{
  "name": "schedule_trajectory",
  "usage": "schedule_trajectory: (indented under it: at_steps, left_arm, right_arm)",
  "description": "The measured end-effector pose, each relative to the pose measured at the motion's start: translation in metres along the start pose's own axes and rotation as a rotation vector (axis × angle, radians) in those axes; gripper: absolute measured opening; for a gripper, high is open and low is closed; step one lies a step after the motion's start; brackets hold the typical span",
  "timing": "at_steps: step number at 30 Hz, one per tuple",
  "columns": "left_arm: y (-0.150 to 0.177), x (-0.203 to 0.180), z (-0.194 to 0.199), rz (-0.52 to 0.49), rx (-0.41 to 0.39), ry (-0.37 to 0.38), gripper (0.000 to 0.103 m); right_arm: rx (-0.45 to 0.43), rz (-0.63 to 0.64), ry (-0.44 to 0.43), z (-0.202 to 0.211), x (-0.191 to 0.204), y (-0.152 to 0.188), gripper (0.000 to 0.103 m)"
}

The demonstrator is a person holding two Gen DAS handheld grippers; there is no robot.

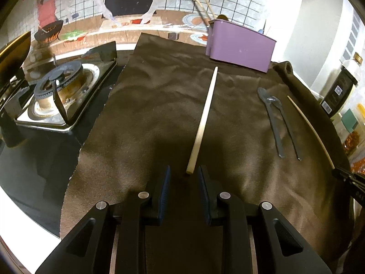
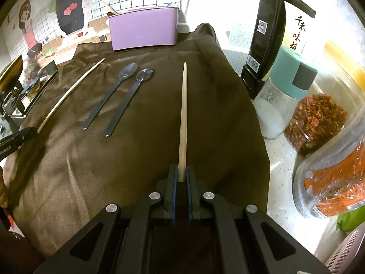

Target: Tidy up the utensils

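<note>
Two pale wooden chopsticks and two grey spoons (image 1: 277, 123) lie on a brown cloth (image 1: 148, 114). My left gripper (image 1: 184, 173) is open, its fingers either side of the near end of one chopstick (image 1: 203, 118), not closed on it. My right gripper (image 2: 181, 173) is shut on the near end of the other chopstick (image 2: 183, 118), which points away over the cloth. In the right wrist view the spoons (image 2: 118, 98) lie left of it, then the first chopstick (image 2: 68, 96) and the left gripper's tip (image 2: 20, 138). A purple utensil holder (image 1: 239, 45) (image 2: 143, 30) stands at the cloth's far edge.
A gas stove (image 1: 59, 91) sits left of the cloth. On the right counter stand a dark bottle (image 2: 265, 45), a teal-capped shaker (image 2: 280, 96) and jars of red spice (image 2: 317, 123). The purple holder has chopsticks (image 1: 202, 6) sticking out. A tiled wall with cartoon stickers is behind.
</note>
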State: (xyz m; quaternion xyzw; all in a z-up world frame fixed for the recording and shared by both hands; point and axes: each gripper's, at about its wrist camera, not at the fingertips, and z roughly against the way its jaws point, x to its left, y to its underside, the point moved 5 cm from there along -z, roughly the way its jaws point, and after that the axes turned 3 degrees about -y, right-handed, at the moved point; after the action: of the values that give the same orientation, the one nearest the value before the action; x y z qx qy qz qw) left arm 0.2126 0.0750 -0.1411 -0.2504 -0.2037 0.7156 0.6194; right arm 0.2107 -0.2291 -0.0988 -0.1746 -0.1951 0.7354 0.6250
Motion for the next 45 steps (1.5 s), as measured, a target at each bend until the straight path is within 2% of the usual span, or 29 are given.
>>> schedule_trajectory:
  at_steps: [16,23,25,33,40,45]
  left_arm:
    - [-0.006,-0.01,-0.014,-0.05,0.012,-0.018,0.025]
    - [-0.011,-0.014,-0.016,-0.058,0.011,-0.015,0.009]
    - [-0.013,-0.016,-0.015,-0.067,0.002,-0.013,0.008]
    - [-0.024,-0.019,0.01,-0.092,-0.092,-0.022,0.008]
    - [-0.044,-0.024,0.049,-0.122,-0.217,-0.029,0.007]
    - [-0.061,-0.026,0.069,-0.085,-0.241,0.024,0.007]
  right_arm:
    - [0.01,0.003,-0.005,-0.001,0.003,0.003,0.006]
    - [0.01,0.003,-0.008,-0.001,0.003,0.003,0.006]
    - [0.007,0.006,-0.007,-0.001,0.004,0.003,0.006]
    - [-0.003,0.002,-0.01,0.003,0.006,0.004,0.006]
    - [-0.03,0.01,-0.004,0.01,0.008,-0.002,0.006]
    - [-0.07,0.022,-0.012,0.023,0.012,-0.015,0.006]
